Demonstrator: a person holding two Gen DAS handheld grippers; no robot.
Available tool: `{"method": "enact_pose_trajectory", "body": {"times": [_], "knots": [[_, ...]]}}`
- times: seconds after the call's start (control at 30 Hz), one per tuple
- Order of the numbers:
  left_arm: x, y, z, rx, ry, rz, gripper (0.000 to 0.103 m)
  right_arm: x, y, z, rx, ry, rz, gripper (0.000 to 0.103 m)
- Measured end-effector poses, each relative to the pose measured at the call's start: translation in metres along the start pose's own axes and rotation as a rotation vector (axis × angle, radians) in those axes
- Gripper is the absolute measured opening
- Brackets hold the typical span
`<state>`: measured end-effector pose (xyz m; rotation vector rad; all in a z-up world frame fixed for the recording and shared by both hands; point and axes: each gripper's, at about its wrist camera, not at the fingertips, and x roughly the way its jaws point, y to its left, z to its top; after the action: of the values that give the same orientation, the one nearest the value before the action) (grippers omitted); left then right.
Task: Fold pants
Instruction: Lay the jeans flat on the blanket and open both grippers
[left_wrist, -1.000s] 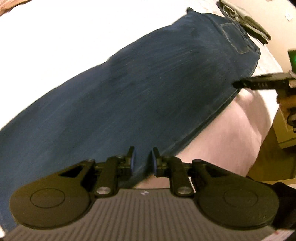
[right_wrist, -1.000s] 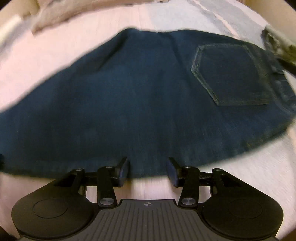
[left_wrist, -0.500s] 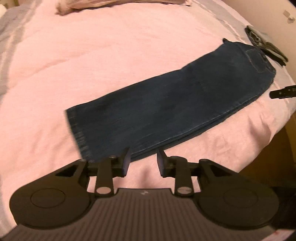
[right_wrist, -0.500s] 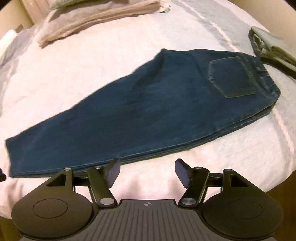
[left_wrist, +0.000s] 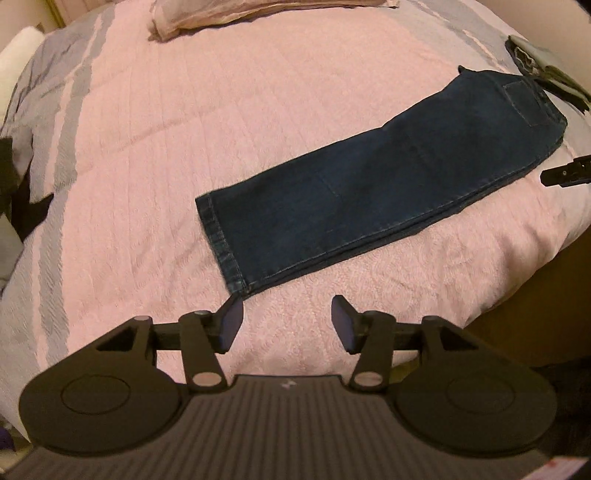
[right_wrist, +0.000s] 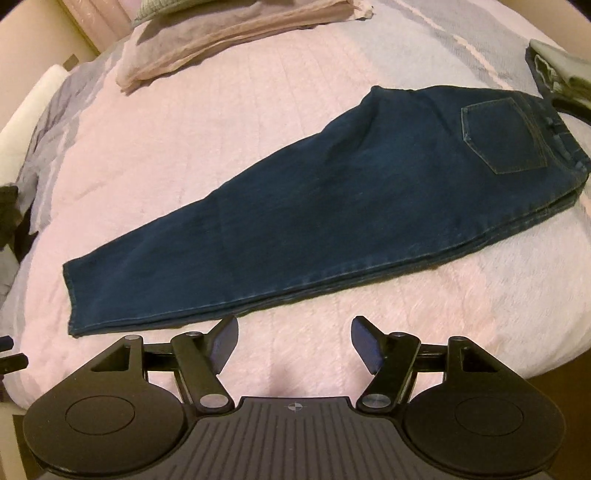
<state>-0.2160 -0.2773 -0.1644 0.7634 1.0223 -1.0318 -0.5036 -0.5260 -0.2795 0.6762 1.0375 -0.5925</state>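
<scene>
- Left wrist view:
  - Jeans lie flat on the pink bedspread, folded lengthwise with one leg stacked on the other.
  - Hem end of the jeans points toward the camera; waist end lies toward the right edge of the bed, back pocket facing up.
  - Left gripper hovers above the bedspread with jaws spread wide and nothing between them. Its left finger sits just beside the near hem corner; contact cannot be confirmed.
  - Tip of the right gripper enters at the right edge of the view, near the waist end of the jeans and apart from them.
  - Folded pink blanket lies along the far edge of the bed.
  - Folded grey-green garment lies at the far right corner, just beyond the waistband.
- Right wrist view:
  - Jeans run diagonally across the bedspread, hem toward the near left, waist toward the far right.
  - Back pocket faces up near the waistband.
  - Long seam edge of the jeans runs along the near edge of the bed.
  - Right gripper sits in front of that seam edge with jaws released and wide apart, holding nothing and clear of the denim.
  - Pink blanket lies at the far edge of the bed; grey-green garment lies at the far right, beside the waistband.
</scene>
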Motion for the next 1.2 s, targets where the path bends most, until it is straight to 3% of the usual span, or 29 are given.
{"method": "enact_pose_trajectory", "body": {"times": [0.2,0.3,0.4,0.53,0.77,1.2], "knots": [[0.000,-0.002,0.017,0.063,-0.045,-0.040,0.054,-0.026,0.016,-0.012,0.045,-0.046,-0.016,0.065],[0.003,0.000,0.028,0.123,-0.067,-0.090,0.060,-0.038,0.026,-0.016,0.083,-0.076,-0.063,0.065],[0.008,0.007,0.039,0.216,-0.095,-0.138,0.061,-0.049,0.038,-0.024,0.173,-0.123,-0.126,0.065],[0.008,0.027,0.053,0.324,-0.130,-0.200,0.061,-0.062,0.068,-0.039,0.296,-0.181,-0.201,0.065],[0.002,0.063,0.061,0.487,-0.158,-0.262,0.070,-0.063,0.133,-0.066,0.422,-0.178,-0.271,0.066],[0.008,0.098,0.046,0.478,-0.149,-0.299,0.075,-0.047,0.178,-0.080,0.402,-0.133,-0.277,0.066]]}}
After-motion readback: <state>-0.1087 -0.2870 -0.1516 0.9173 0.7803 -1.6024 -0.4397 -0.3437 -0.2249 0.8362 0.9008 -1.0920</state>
